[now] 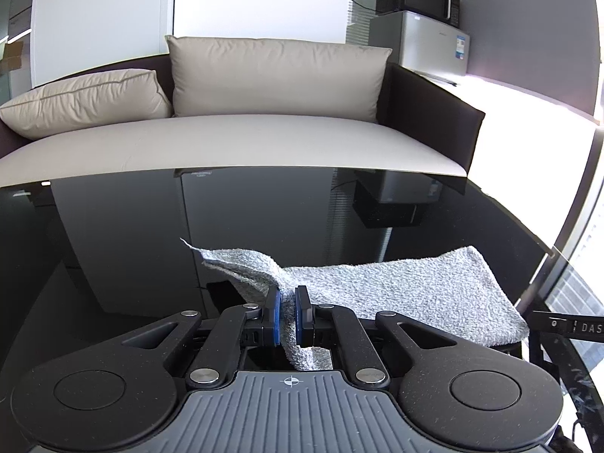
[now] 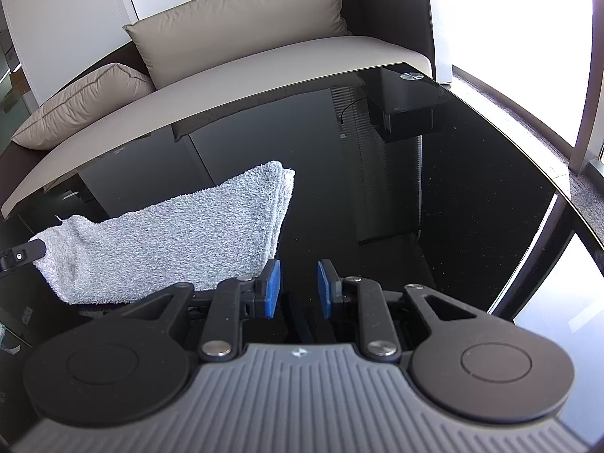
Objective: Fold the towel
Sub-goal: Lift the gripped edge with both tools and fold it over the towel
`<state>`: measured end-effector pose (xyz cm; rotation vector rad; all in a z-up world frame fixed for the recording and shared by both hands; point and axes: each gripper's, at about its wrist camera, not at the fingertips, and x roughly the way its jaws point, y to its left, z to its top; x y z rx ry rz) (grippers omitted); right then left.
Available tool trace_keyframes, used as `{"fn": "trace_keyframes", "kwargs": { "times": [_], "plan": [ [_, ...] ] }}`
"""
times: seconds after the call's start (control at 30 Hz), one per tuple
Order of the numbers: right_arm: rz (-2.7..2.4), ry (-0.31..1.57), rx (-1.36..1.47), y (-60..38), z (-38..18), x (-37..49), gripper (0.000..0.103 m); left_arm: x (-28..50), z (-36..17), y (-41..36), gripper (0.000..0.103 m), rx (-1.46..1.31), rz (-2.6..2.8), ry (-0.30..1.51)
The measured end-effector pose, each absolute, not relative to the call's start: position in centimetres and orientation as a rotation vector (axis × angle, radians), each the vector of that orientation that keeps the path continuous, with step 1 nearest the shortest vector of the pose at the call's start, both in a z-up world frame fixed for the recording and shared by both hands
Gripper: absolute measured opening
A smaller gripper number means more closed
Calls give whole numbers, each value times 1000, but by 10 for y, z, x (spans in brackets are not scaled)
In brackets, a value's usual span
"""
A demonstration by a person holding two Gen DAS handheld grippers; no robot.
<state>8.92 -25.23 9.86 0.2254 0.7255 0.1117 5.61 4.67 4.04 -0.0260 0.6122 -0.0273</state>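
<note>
- A grey terry towel (image 1: 400, 290) lies on a glossy black table (image 1: 132, 245), already folded into a thick band of several layers.
- In the left wrist view, the left gripper (image 1: 289, 313) is pinched shut on the towel's left end. A bunch of cloth sits squeezed between its two blue pads (image 1: 277, 315), and a loose corner of the towel rises and flares out to the far left above the fingers.
- From that pinch the towel stretches away to the right, flat on the table, ending in a rounded folded edge near the table's right rim.
- At the far right edge of this view, a thin black part of the other gripper shows just beyond the towel's right end.
- In the right wrist view, the right gripper (image 2: 299, 288) holds nothing. Its blue pads (image 2: 273, 288) stand apart with bare black table visible between them.
- The towel (image 2: 181, 234) sits to the left of this gripper in that view. Its near right corner lies just beside the left finger; whether they touch cannot be told.
- The stacked folded edge of the towel faces right, showing several layers.
- Beyond the far side of the table stands a sofa (image 1: 241, 139) with a pale beige seat, dark frame and two beige cushions (image 1: 275, 75).
- Further back on the right, a black microwave (image 1: 417, 0) sits on top of a small silver fridge (image 1: 430, 43).
</note>
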Motion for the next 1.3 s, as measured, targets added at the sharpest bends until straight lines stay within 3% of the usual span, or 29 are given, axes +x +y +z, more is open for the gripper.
{"fn": "trace_keyframes", "kwargs": {
  "times": [1.3],
  "plan": [
    [104, 735, 327, -281, 98, 91, 23, 120, 73, -57, 7, 58, -217, 638]
  ]
}}
